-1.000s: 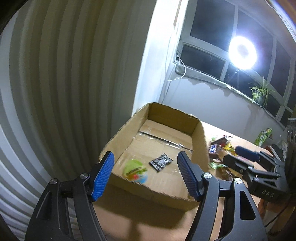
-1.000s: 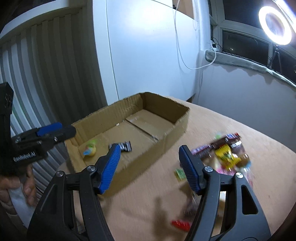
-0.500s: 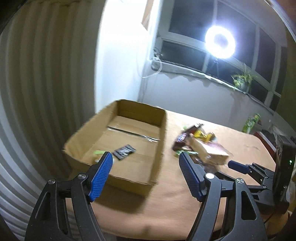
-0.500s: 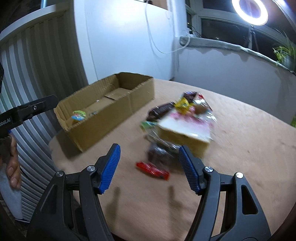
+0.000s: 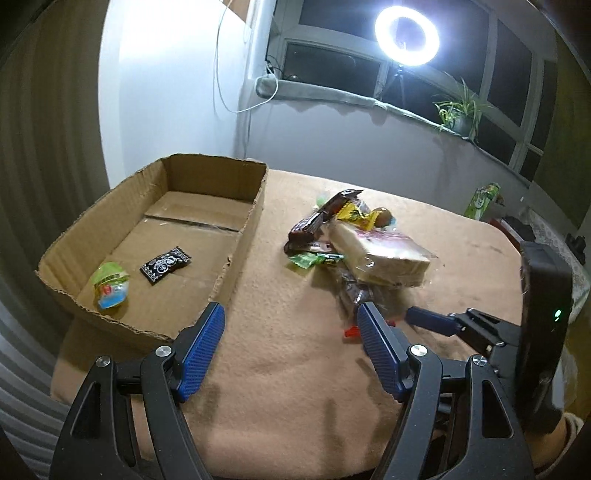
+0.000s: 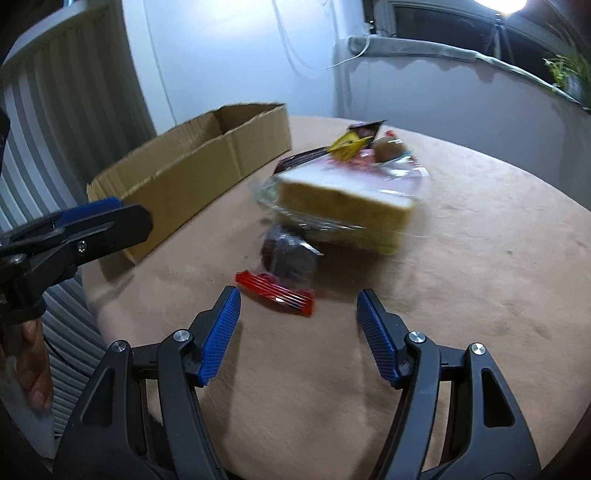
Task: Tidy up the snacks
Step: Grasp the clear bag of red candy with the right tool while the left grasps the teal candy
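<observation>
An open cardboard box (image 5: 255,206) stands at the table's left and holds a green cup snack (image 5: 109,284) and a black packet (image 5: 165,264). It also shows in the right wrist view (image 6: 207,166). A pile of snacks lies to its right: a wrapped sandwich cake (image 5: 380,254) (image 6: 343,199), a brown bar (image 5: 317,218), a yellow packet (image 5: 354,213), a green packet (image 5: 308,259). A red bar (image 6: 275,293) lies just ahead of my right gripper (image 6: 297,314), which is open and empty. My left gripper (image 5: 291,328) is open and empty, near the box's front corner.
The table wears a tan cloth (image 5: 295,387). A green carton (image 5: 480,201) stands at the far right edge. A ring light (image 5: 406,35) and a potted plant (image 5: 458,114) are on the window sill. A ribbed grey wall (image 6: 44,122) is on the left.
Both grippers have swung right, from the box towards the snack pile. My right gripper has come down close to the red bar. Both stayed open.
</observation>
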A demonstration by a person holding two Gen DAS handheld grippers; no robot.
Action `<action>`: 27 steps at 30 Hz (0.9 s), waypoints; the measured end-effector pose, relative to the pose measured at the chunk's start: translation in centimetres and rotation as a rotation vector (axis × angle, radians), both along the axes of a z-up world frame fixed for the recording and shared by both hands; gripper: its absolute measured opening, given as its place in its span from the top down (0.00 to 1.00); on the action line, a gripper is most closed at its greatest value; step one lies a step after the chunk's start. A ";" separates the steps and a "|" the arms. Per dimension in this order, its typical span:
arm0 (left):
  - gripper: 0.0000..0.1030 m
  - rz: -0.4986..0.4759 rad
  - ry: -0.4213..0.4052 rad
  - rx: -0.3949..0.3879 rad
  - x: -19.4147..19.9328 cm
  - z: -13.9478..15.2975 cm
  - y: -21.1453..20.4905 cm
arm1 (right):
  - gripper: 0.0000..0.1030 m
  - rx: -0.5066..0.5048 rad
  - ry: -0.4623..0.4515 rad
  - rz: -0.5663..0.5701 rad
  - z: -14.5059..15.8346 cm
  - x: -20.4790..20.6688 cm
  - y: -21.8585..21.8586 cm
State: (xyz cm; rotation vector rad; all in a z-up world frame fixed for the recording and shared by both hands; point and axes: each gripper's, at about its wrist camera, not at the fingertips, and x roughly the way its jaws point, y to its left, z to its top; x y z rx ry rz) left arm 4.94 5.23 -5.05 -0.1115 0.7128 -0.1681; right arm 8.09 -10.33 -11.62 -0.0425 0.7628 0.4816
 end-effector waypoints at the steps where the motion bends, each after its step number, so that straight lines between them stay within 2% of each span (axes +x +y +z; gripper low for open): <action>1: 0.28 -0.003 0.002 -0.005 0.1 0.0 0.1 | 0.34 -0.006 0.000 0.003 -0.2 0.2 0.5; 6: 0.28 -0.018 0.002 -0.002 0.4 0.2 -0.1 | 0.31 -0.017 -0.004 -0.001 -0.4 2.0 1.9; 8: 0.28 -0.020 0.003 0.006 0.8 0.2 -0.4 | 0.33 -0.008 -0.002 0.009 -0.4 2.6 2.1; 9: 0.28 -0.022 0.002 0.006 0.9 0.2 -0.5 | 0.47 -0.001 -0.002 0.013 -0.3 2.8 2.1; 12: 0.28 -0.032 0.011 -0.002 1.5 0.0 -1.0 | 0.50 0.030 -0.003 0.022 -0.2 2.8 1.4; 13: 0.28 -0.037 0.017 -0.007 1.7 -0.1 -1.3 | 0.68 0.035 -0.009 0.006 -0.1 2.7 0.8; 17: 0.28 -0.068 0.030 0.005 2.4 -0.6 -2.8 | 0.70 0.066 -0.028 -0.074 0.4 2.8 -3.0; 19: 0.24 -0.054 0.014 0.057 2.7 -1.0 -3.8 | 0.70 0.079 -0.025 -0.108 0.5 2.9 -5.0; 22: 0.24 -0.060 0.012 0.104 3.2 -1.3 -5.2 | 0.70 0.089 -0.012 -0.154 0.4 3.1 -8.2; 24: 0.24 -0.102 0.023 0.088 3.6 -1.5 -6.2 | 0.70 0.091 -0.007 -0.164 0.3 3.0 -9.3; 27: 0.26 -0.111 0.016 0.115 4.2 -2.0 -7.5 | 0.70 0.118 -0.011 -0.137 0.2 2.1 -10.4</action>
